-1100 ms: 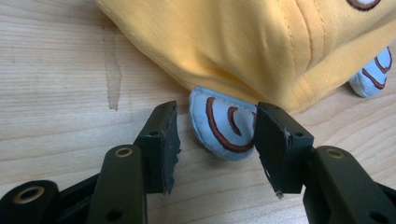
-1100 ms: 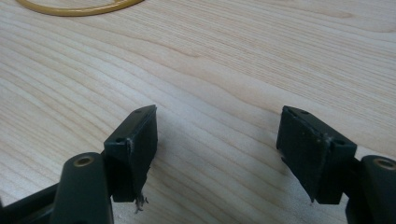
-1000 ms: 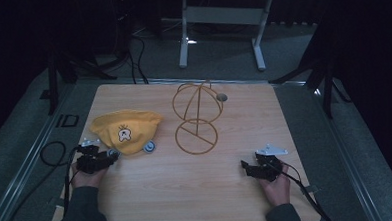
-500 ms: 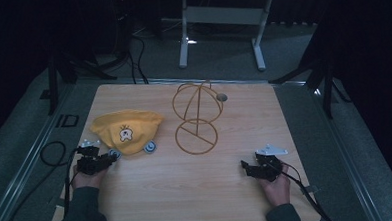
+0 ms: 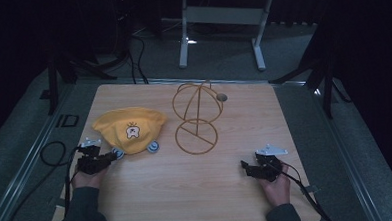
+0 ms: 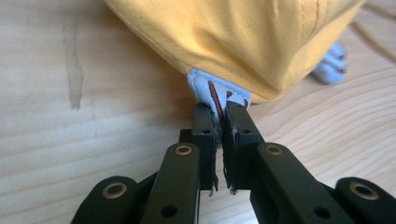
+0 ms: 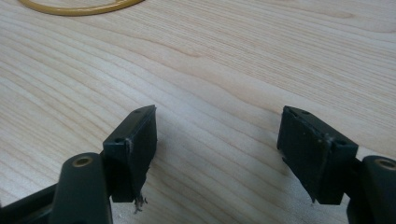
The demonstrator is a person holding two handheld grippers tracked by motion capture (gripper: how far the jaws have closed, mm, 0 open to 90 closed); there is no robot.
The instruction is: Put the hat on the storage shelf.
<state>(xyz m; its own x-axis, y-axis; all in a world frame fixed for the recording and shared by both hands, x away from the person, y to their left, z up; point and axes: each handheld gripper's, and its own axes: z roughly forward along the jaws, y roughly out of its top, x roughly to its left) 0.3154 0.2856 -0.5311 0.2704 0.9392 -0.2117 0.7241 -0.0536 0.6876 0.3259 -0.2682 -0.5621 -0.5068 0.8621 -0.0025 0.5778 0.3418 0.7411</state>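
On the left side of the desk (image 5: 153, 202), my left gripper (image 6: 219, 114) pinches a pale blue tab (image 6: 212, 91) at the rim of the yellow cap (image 5: 131, 129).

The cap lies slumped flat, a soft stitched cotton with a small printed face on its front, and I judge it light and limp: it will sag and fold if lifted by one point, so the firmer blue tabs at the hem, one under my jaws and another (image 5: 153, 148) further along the edge, look the best holds. My right gripper (image 5: 250, 168) rests well apart with its jaws spread wide over bare woodgrain. Beside the cap stands a thin golden wire stand (image 5: 197, 118), a domed cage over a flat ring, stiff but probably easy to tip.
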